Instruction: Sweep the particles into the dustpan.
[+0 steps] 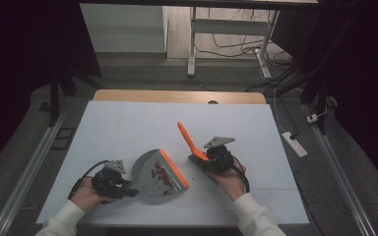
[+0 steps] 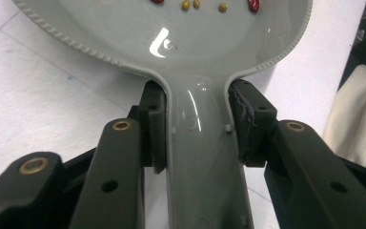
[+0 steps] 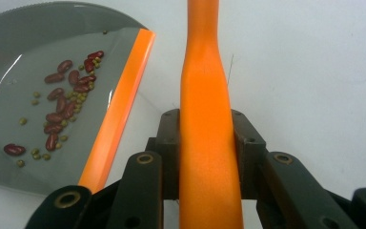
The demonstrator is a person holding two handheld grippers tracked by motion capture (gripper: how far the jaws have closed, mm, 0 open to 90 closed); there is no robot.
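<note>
The left tongs are clenched on the grey handle of the dustpan, and the left gripper view shows both pads pressed flat against the handle's narrow neck just below where it widens into the pan, a grip that looks chosen to keep the pan from twisting while things are pushed into it. The dustpan lies flat on the white worktop near its six o'clock edge, with its orange lip turned toward three o'clock, facing the brush, so the open mouth meets whatever is swept across. Red and small greenish beans are gathered inside the pan, just behind that lip. The right tongs are clenched on the orange brush handle, which in the high view slants up and away toward eleven o'clock while the dark brush head sits low on the worktop just to the three o'clock side of the lip; holding it tilted this way likely keeps the bristles down and the hand clear. A tiny speck, perhaps a stray bean, lies on the worktop between brush and pan, so the sweeping seems nearly done, with one short stroke toward nine o'clock probably left.
</note>
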